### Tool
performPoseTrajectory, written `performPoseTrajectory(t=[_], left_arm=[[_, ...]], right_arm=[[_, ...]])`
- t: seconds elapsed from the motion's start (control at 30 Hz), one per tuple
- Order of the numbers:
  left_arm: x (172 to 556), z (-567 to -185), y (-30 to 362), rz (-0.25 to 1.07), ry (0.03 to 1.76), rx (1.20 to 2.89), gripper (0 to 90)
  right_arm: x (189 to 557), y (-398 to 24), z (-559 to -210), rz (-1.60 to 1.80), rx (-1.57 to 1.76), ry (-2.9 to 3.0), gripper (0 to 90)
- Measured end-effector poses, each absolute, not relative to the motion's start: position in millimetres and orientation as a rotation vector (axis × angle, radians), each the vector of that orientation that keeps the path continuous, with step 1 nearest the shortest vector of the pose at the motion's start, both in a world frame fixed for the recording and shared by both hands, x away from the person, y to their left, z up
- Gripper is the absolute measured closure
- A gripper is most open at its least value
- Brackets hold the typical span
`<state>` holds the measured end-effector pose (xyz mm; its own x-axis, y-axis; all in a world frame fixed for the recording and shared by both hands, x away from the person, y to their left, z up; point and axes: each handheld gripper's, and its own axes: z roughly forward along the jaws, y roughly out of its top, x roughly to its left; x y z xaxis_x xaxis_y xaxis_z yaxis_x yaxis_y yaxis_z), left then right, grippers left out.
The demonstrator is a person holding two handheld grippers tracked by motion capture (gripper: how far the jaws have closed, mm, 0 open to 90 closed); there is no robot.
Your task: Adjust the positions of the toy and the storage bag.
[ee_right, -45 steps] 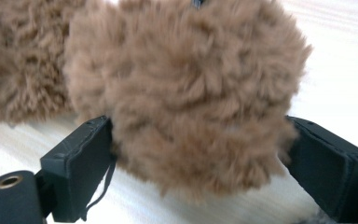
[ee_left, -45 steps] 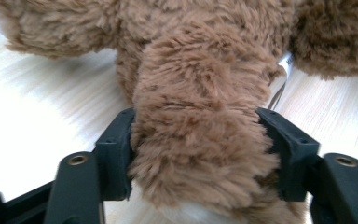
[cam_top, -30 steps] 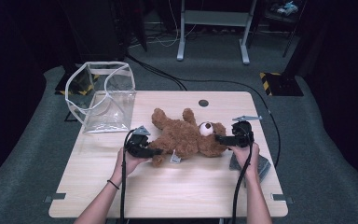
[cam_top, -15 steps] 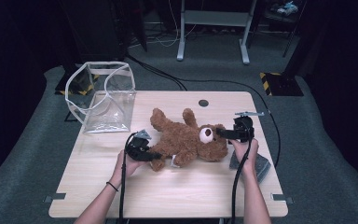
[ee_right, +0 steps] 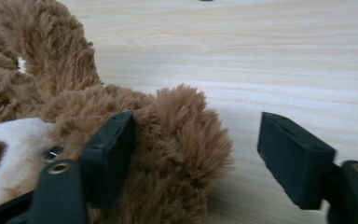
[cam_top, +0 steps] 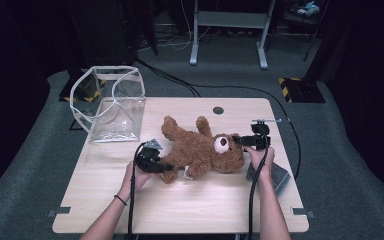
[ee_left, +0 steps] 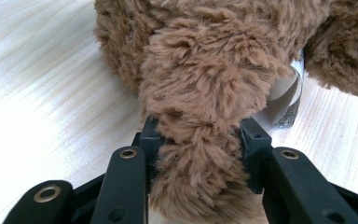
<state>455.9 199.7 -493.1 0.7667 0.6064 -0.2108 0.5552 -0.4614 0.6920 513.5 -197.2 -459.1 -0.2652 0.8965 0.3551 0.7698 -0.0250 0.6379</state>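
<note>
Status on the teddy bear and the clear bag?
Done: left gripper is clamped on a leg of the teddy bear. In hand: right gripper, jaws just closing, straddles an ear, one pad still clear. Left: probably lifting the bear into the clear bag, apart from it.

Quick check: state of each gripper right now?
Left gripper: shut on the teddy bear's leg.
Right gripper: open, closing around its ear, one pad apart.

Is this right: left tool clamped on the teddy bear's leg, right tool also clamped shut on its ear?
Not quite. The left tool is clamped on the teddy bear's leg, but the right tool isn't clamped: its jaws have been closing, yet one pad stands clear of the ear, as the right gripper view shows.
</note>
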Motion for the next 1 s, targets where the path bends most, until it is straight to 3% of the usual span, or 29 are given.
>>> performPoseTrajectory(t=[0.17, 0.2, 0.23, 0.3, 0.33, 0.5, 1.0], left_arm=[[455.5, -493.6, 198.6, 0.088, 0.866, 2.161, 62.7], [455.5, -493.6, 198.6, 0.088, 0.866, 2.161, 62.8], [455.5, -493.7, 198.4, 0.091, 0.864, 2.159, 62.8], [455.5, -493.6, 198.4, 0.092, 0.862, 2.160, 63.0], [454.9, -493.4, 198.6, 0.105, 0.848, 2.164, 63.4], [449.4, -493.9, 198.9, 0.149, 0.829, 2.153, 67.4], [427.0, -482.7, 204.2, 0.344, 0.746, 2.119, 73.9]], right_arm=[[517.0, -193.3, -464.1, 1.187, 1.790, 2.127, 58.0], [517.0, -193.3, -464.1, 1.187, 1.790, 2.127, 58.0], [517.2, -191.1, -465.0, 1.204, 1.769, 2.148, 70.3], [516.7, -189.2, -464.6, 1.187, 1.764, 2.151, 75.4], [515.7, -185.1, -463.9, 1.154, 1.714, 2.161, 82.3], [511.6, -178.0, -458.0, 1.083, 1.633, 2.145, 86.4], [498.7, -167.2, -438.7, 1.089, 1.448, 2.027, 87.7]])
